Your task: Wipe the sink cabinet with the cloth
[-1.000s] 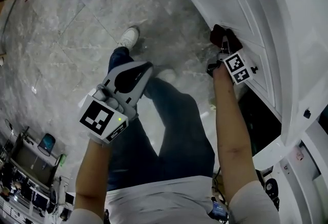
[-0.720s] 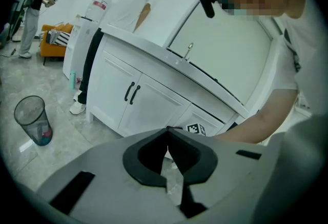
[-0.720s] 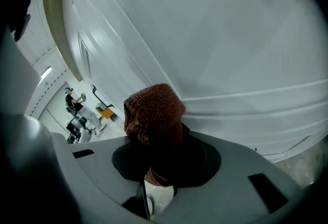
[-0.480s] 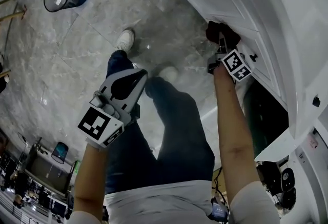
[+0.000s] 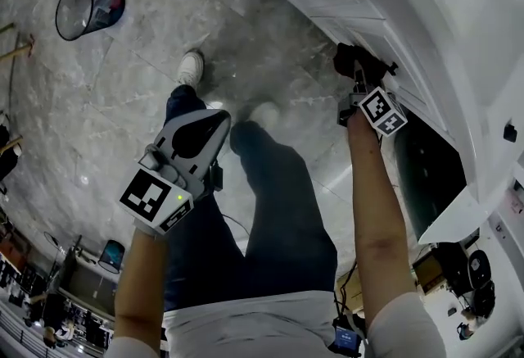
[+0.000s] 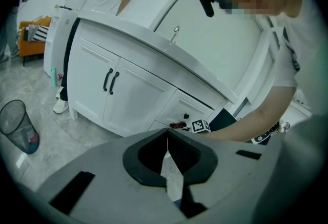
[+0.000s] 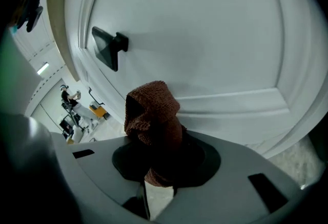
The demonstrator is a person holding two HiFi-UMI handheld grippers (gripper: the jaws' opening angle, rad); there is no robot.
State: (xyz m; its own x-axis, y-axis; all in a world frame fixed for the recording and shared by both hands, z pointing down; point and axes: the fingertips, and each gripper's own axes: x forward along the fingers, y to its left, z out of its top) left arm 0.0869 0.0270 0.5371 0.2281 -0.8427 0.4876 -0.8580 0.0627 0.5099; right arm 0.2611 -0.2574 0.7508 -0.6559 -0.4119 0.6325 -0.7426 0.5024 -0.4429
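Sink cabinet front: one knob, one cloth

I take this for a mock washroom corner set up in a work hall: white sink cabinet with a tap at 2 o'clock, grey stone-tile floor, mesh bin at 10 o'clock, cluttered desks at 7 o'clock.

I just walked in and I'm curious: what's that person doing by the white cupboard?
A person seems to be wiping the white sink cabinet. The right tool is shut on a brown cloth, held against a front panel near its black knob. The left tool is shut and empty, held away from the cabinet.
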